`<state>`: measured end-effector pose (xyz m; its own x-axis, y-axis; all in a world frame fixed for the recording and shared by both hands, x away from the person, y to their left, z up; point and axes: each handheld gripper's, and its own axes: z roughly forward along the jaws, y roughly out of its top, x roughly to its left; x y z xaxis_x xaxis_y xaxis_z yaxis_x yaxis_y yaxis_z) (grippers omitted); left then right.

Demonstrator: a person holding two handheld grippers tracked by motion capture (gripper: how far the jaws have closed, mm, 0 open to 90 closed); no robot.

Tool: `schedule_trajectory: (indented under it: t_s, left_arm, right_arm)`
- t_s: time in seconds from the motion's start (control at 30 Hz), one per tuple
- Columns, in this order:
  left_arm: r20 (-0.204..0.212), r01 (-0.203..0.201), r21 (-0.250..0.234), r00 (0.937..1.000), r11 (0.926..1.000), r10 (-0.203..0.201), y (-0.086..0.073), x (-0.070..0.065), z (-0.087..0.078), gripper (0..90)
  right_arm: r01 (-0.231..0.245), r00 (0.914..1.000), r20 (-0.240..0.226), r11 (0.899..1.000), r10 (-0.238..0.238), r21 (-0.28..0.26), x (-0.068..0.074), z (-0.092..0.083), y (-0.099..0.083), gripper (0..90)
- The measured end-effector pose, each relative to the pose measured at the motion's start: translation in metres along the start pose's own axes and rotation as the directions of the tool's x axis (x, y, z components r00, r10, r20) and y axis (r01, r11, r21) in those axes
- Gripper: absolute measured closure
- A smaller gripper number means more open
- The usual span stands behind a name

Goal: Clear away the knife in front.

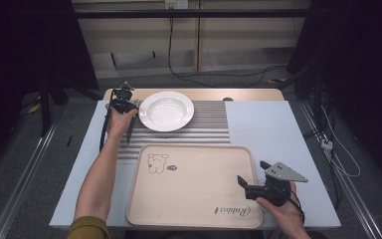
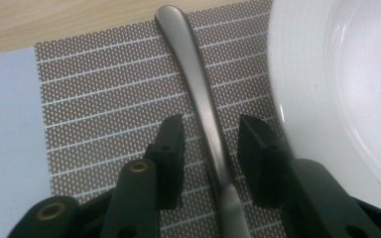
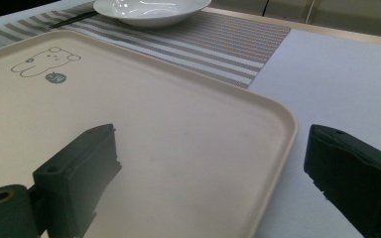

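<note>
- While I hold the left gripper [image 2: 211,148] low over the striped placemat [image 2: 109,89], its jaws straddle the handle of a metal utensil [image 2: 203,99] that lies flat on the mat.
- I read a visible gap between each black pad and the handle in the left gripper view; the pads do not press on the metal, so the tool counts as parted, with the utensil between the jaws.
- I see the utensil just beside the rim of the white plate [image 2: 337,79], its handle end pointing toward the wooden strip at the far edge of the table [image 2: 10,129].
- From the high view, I locate the left gripper [image 1: 124,107] at the left side of the plate [image 1: 166,110], with the person's left forearm reaching to it from the bottom of the picture.
- I cannot tell from these pictures whether the utensil is a fork, a spoon or a knife; its working end is hidden under the gripper body.
- I hold the right gripper [image 1: 251,184] at the near right corner of the beige tray [image 1: 189,189], jaws wide apart and gripping nothing.
- In the right gripper view, one jaw sits over the tray [image 3: 178,148] and the other over the bare table surface, with the tray rim between them.
- I note a bear drawing [image 1: 157,163] printed on the tray near its far left corner.
</note>
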<state>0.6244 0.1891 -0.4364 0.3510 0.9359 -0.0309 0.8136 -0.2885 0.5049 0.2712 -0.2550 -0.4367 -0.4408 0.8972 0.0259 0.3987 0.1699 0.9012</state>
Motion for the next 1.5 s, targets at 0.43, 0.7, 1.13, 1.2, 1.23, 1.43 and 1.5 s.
schedule_trajectory:
  t_s: [0.43,0.7,1.13,1.2,1.23,1.43,1.5]
  left_arm:
    - [0.002,0.019,0.041,0.9998,0.999,-0.019,0.0024,-0.0021,-0.0009,76.1]
    - [0.009,0.029,0.081,0.9995,0.9963,-0.03,0.0023,0.0018,-0.0038,79.0]
    - [-0.008,0.034,0.072,0.9994,0.9968,-0.033,0.0033,0.0002,-0.0025,76.9]
    - [-0.016,0.02,0.072,0.9997,0.9972,-0.019,0.003,-0.0007,-0.0024,77.3]
    - [-0.018,0.014,0.074,0.9997,0.9972,-0.013,0.0028,-0.0013,-0.0026,77.3]
    - [-0.025,0.01,0.077,0.9997,0.997,-0.008,0.0033,-0.0035,-0.0025,79.5]
    - [-0.018,0.012,0.08,0.9998,0.9967,-0.011,0.0035,-0.0022,-0.0027,79.6]
  right_arm:
    - [0.001,1.0,0.005,1.0,-0.001,0.004,-0.0006,-0.0002,-0.0006,6.6]
    - [0.002,1.0,-0.002,1.0,-0.002,0.011,-0.0002,0.0003,-0.0011,6.6]
    - [0.005,1.0,-0.003,1.0,-0.005,0.015,0.0002,0.0024,-0.0005,6.6]
    - [0.006,1.0,-0.004,1.0,-0.006,0.016,0.0009,0.0023,-0.0006,6.6]
    - [0.006,1.0,-0.004,1.0,-0.006,0.016,0.0009,0.0023,-0.0006,6.6]
    - [0.012,0.9999,-0.005,1.0,-0.012,0.019,0.002,0.0013,-0.0008,6.6]
    - [0.017,0.9998,-0.006,1.0,-0.017,0.014,0.0021,0.0002,-0.001,6.6]
